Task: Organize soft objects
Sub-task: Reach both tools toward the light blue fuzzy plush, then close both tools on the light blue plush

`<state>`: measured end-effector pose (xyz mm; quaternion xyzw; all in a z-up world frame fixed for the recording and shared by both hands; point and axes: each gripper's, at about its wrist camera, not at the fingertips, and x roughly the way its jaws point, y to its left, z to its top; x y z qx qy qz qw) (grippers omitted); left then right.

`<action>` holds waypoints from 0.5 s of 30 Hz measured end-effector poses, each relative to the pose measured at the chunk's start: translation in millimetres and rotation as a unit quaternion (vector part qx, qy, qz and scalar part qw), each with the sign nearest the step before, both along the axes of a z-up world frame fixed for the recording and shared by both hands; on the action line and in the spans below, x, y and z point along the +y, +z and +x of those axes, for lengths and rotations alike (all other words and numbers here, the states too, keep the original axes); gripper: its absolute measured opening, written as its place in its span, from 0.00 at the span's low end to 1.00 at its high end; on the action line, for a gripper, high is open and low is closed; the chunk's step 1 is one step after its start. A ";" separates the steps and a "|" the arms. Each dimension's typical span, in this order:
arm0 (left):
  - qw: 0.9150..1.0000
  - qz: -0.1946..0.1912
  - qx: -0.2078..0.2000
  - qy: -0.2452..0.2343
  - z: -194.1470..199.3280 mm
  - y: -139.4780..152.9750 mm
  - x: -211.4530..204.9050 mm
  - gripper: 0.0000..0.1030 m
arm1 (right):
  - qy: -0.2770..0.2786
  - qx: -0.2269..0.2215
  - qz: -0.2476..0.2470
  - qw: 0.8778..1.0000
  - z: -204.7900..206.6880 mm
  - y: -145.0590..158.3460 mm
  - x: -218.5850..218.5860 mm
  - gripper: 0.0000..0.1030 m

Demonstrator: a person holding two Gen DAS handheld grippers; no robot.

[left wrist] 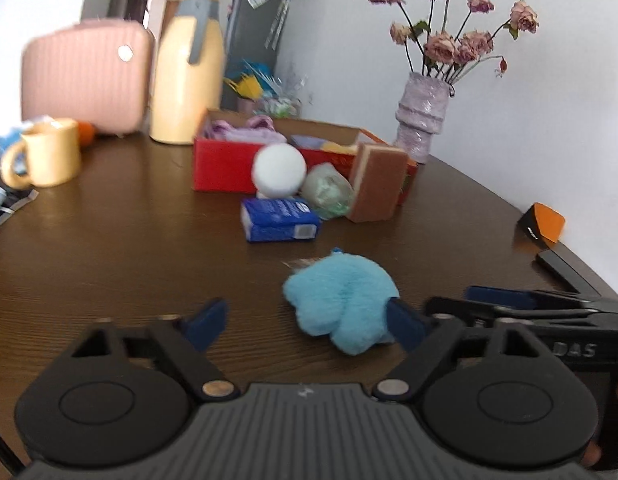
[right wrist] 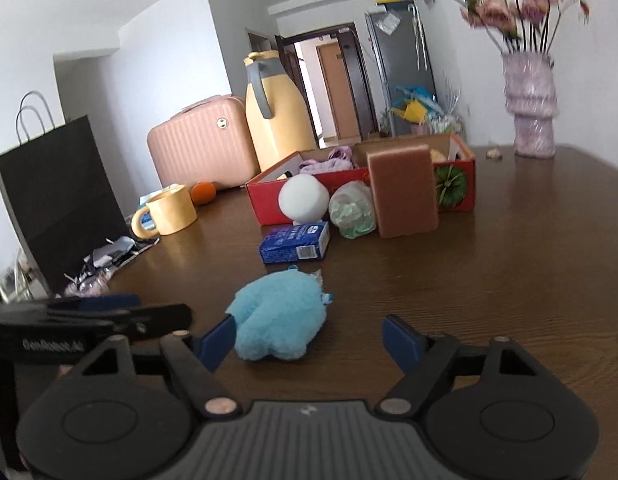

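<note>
A fluffy light-blue plush toy lies on the brown wooden table, close in front of both grippers. My left gripper is open, and the plush sits between its fingers against the right-hand one. My right gripper is open too, with the plush beside its left-hand finger and a wide gap to the other. Behind stand a red cardboard box holding pinkish cloth, a white ball, a pale green bundle, a brown sponge block and a blue tissue pack.
A yellow mug, a yellow jug and a pink case stand at the back left. A vase of dried flowers is at the back right. An orange-black object lies near the table's right edge. A black paper bag stands left.
</note>
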<state>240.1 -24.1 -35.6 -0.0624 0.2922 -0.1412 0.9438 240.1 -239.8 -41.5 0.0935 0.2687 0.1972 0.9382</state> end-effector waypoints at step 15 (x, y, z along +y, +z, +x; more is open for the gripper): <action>0.984 -0.140 0.107 -0.034 62.2 -34.9 16.3 0.23 | 0.012 0.076 0.081 0.994 63.2 -29.0 15.6 0.35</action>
